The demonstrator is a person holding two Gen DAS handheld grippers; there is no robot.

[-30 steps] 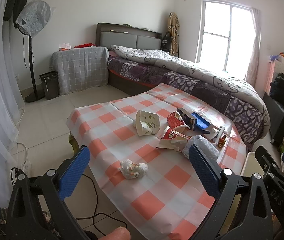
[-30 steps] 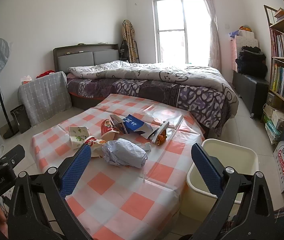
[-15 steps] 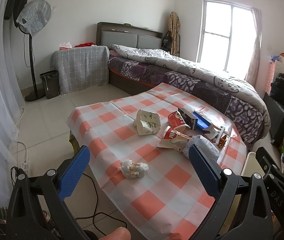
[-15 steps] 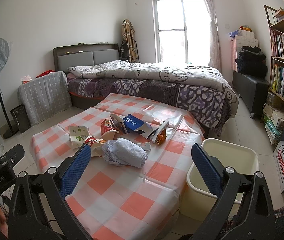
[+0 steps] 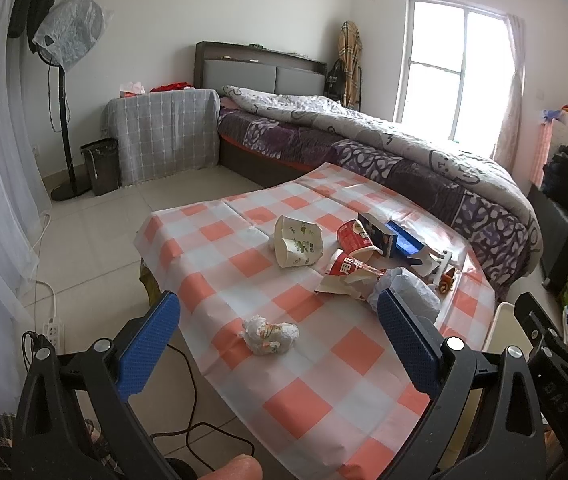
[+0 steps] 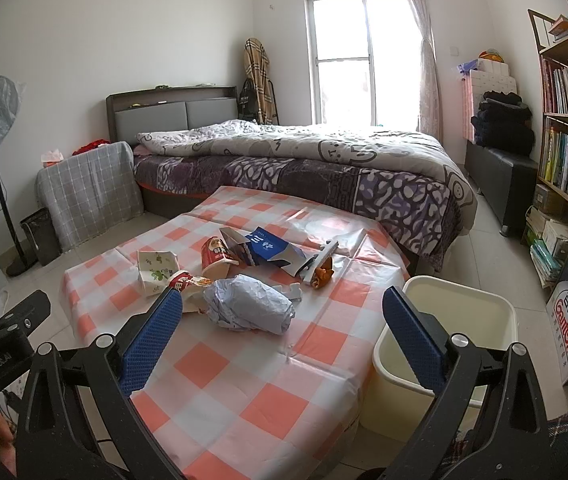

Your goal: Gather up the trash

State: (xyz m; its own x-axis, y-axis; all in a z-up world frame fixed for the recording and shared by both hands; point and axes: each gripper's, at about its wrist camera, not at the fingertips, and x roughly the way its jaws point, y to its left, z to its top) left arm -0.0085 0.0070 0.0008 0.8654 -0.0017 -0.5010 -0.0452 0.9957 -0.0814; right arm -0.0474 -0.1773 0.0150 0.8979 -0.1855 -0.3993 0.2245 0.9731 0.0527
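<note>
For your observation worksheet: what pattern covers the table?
Orange-pink and white checks on the tablecloth, clearest in the right wrist view.

Open tablecloth point(image 5: 324, 364) surrounds the crumpled wrapper point(image 5: 269, 334).

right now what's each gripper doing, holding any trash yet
left gripper: open, holding nothing, above the table's near edge.
right gripper: open, holding nothing.

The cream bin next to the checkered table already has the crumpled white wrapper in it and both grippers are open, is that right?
Not quite. The cream bin looks empty in the right wrist view; the crumpled white wrapper lies on the checkered table, as the left wrist view shows. Both the left gripper and right gripper are open.
</note>
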